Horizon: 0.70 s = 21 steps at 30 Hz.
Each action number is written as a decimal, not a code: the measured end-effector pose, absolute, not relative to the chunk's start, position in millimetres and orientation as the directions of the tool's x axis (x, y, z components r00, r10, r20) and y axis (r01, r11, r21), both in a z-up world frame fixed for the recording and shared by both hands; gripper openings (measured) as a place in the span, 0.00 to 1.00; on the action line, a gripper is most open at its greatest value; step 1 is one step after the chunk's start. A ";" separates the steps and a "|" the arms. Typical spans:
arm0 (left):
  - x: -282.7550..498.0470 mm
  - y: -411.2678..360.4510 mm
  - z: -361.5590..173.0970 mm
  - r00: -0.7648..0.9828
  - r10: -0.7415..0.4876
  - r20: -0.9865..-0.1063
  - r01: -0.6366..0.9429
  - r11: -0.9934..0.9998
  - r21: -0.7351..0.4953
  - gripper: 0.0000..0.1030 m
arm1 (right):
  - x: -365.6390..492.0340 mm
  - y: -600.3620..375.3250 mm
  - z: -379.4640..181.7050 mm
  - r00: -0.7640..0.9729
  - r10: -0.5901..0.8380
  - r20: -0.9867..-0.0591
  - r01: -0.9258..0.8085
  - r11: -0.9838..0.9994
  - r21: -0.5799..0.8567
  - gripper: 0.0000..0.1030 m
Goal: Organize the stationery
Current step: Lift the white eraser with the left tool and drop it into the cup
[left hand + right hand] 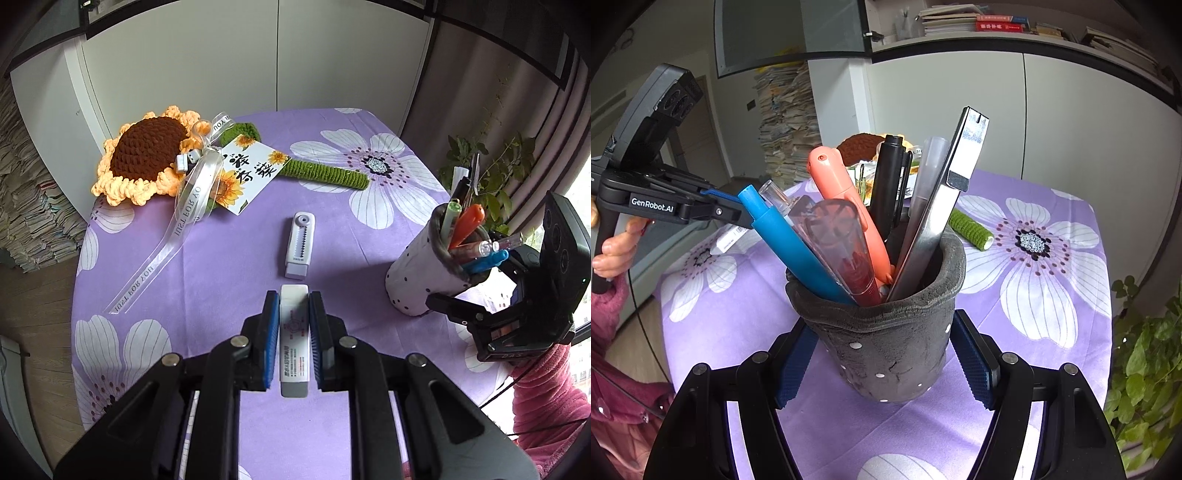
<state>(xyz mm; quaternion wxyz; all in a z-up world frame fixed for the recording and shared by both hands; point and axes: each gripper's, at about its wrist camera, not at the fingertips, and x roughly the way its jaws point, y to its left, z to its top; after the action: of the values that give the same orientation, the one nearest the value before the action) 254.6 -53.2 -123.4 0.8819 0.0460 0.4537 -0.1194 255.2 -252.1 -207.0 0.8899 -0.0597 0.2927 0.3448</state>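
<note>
**White eraser in hand, cup braced**

White eraser [294, 332] sits pinched lengthwise between the blue pads of the left tongs [293, 301], held above the purple flowered cloth [229, 258]. A second, slider-type eraser [300, 243] lies flat on the cloth just beyond, untouched.

Right tongs [884, 354] are closed against both sides of the grey dotted pen cup [886, 343], which leans towards the left tongs. Cup is already crowded: blue pen [790, 240], orange cutter [846, 206], black pen [890, 181], metal ruler [945, 199], a clear red pen.

Risks, as I judge them: little free room at the mouth, so the eraser could catch on a pen top and bounce out; the cup is soft-walled and tilted, so a hard squeeze or a knock may tip it or spill pens.

Bench carries a crochet sunflower [147, 158] with a ribbon and card at the far side. Beyond: white cupboards, a tall paper stack, a potted plant [1145, 362].
</note>
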 end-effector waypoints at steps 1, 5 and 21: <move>254.3 -55.3 -122.2 0.562 -0.175 -0.808 0.264 0.964 -0.025 0.14 | 255.4 -252.2 -207.0 0.591 0.579 -0.562 -0.648 0.756 0.096 0.71; 258.4 -58.0 -132.4 0.543 -0.163 -0.824 0.266 0.964 -0.015 0.14 | 255.5 -252.5 -206.9 0.591 0.579 -0.562 -0.648 0.756 0.097 0.71; 281.0 -67.3 -201.3 0.369 -0.014 -0.929 0.267 0.959 0.092 0.16 | 255.5 -252.4 -206.8 0.591 0.579 -0.562 -0.648 0.755 0.097 0.71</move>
<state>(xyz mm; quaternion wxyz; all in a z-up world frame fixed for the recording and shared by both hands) 281.0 -67.3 -201.3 0.8194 0.1140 0.5552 -0.0855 255.5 -252.4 -206.8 0.8899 -0.0592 0.2928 0.3447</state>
